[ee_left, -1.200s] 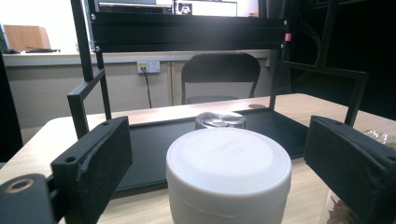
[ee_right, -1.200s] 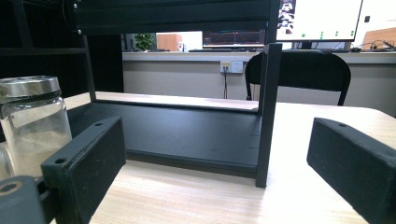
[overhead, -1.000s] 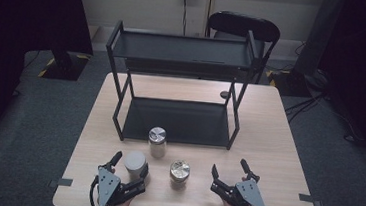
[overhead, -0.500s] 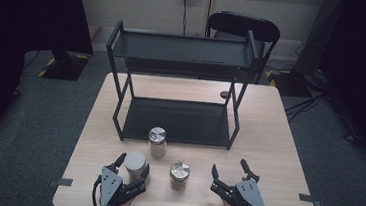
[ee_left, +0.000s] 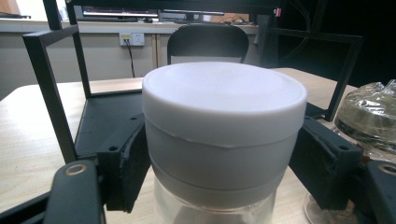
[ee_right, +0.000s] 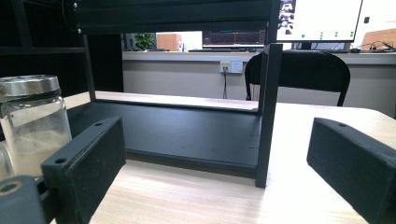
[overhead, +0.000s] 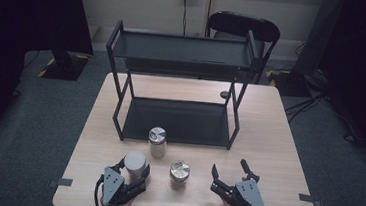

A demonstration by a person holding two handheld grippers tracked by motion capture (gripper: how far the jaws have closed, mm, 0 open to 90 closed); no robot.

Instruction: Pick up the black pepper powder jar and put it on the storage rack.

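My left gripper (overhead: 133, 173) holds the white-lid jar (overhead: 135, 164) between its jaws, low and left of the middle in the high view (the pads touch both sides). My right gripper (overhead: 230, 175) sits wide open, holding nothing, at the lower right of the wooden table (overhead: 278, 141), beside the black rack (overhead: 174, 120).

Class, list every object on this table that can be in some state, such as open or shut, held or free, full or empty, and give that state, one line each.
White-lidded jar: lid on, upright, between the left gripper fingers.
Metal-lidded jar: lid on, upright, free.
Crinkled-top jar: upright, free.
Black shelf rack: both tiers empty.
Right gripper: open, holding nothing.
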